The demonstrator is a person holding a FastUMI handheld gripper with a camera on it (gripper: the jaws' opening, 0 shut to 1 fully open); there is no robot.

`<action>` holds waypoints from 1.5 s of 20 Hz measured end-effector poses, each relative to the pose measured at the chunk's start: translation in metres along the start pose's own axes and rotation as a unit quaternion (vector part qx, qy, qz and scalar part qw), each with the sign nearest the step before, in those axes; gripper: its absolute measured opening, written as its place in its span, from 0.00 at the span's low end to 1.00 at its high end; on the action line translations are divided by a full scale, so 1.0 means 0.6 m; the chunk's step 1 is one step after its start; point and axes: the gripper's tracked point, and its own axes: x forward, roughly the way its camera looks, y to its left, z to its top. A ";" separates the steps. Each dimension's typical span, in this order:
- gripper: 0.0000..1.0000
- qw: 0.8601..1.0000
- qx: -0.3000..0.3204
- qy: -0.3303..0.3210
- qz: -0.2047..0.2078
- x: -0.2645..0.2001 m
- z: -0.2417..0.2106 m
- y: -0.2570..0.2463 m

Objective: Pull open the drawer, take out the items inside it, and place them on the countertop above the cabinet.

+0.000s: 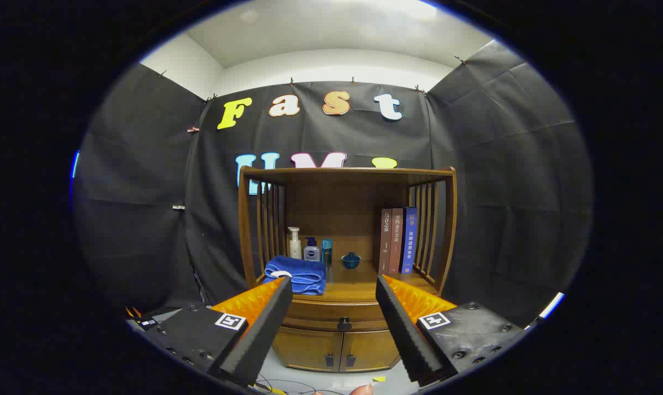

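Closed wooden drawer (pixel 340 312) with dark knob (pixel 344 324) faces me, long axis horizontal, below the countertop (pixel 359 285); my gripper (pixel 334 288) hangs spread, well short. Above: folded blue towel (pixel 298 274), bottles (pixel 309 247), books (pixel 397 240).

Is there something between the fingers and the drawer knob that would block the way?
Nothing visible does. The gripper is open, and the drawer knob sits beyond its fingers in the gap, with only open space before it.
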 end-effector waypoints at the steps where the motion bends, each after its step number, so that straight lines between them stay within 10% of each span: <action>1: 0.98 1.000 -0.001 -0.001 0.000 0.001 -0.001 0.000; 30: 0.98 1.000 0.002 0.004 0.003 0.047 -0.068 -0.003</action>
